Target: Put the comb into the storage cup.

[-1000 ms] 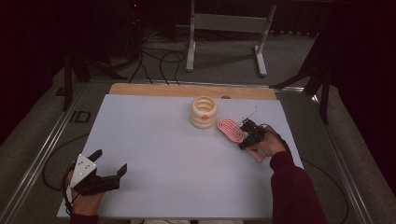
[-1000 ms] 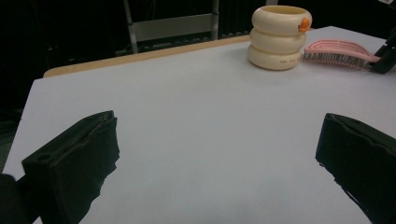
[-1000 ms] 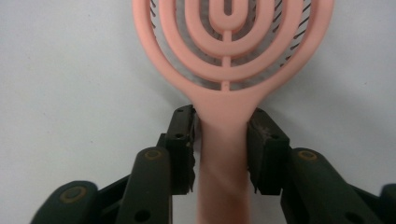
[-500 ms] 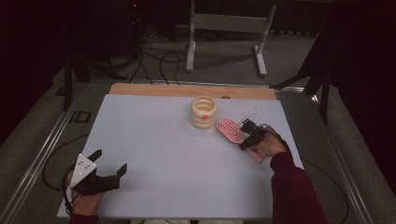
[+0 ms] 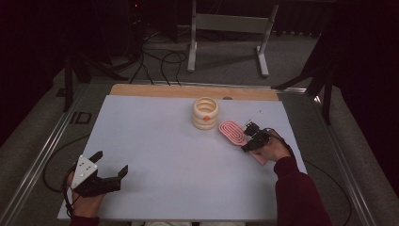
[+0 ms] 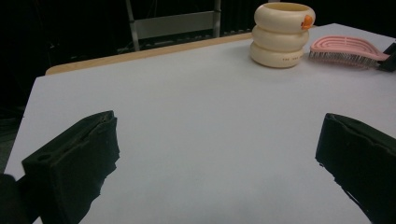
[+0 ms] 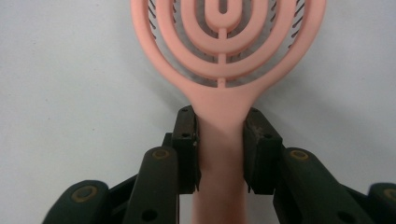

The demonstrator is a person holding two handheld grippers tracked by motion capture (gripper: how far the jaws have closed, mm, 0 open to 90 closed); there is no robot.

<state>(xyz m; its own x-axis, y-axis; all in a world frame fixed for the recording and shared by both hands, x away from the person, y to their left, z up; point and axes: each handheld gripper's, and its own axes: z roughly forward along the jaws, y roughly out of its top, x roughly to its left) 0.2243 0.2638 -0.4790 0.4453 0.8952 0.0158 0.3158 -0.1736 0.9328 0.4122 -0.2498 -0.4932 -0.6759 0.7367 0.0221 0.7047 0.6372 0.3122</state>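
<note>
We see a cream ringed holder just beyond our right claw; its contents are hidden. Our right claw clamps the pink hairbrush by its handle, head pointing away. Our left claw gapes, holding nothing.

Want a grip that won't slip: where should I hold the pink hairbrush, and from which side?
Take the pink hairbrush by its narrow handle just below the head, coming along the handle from its free end. The right gripper sits there, pads on the handle's sides.
</note>
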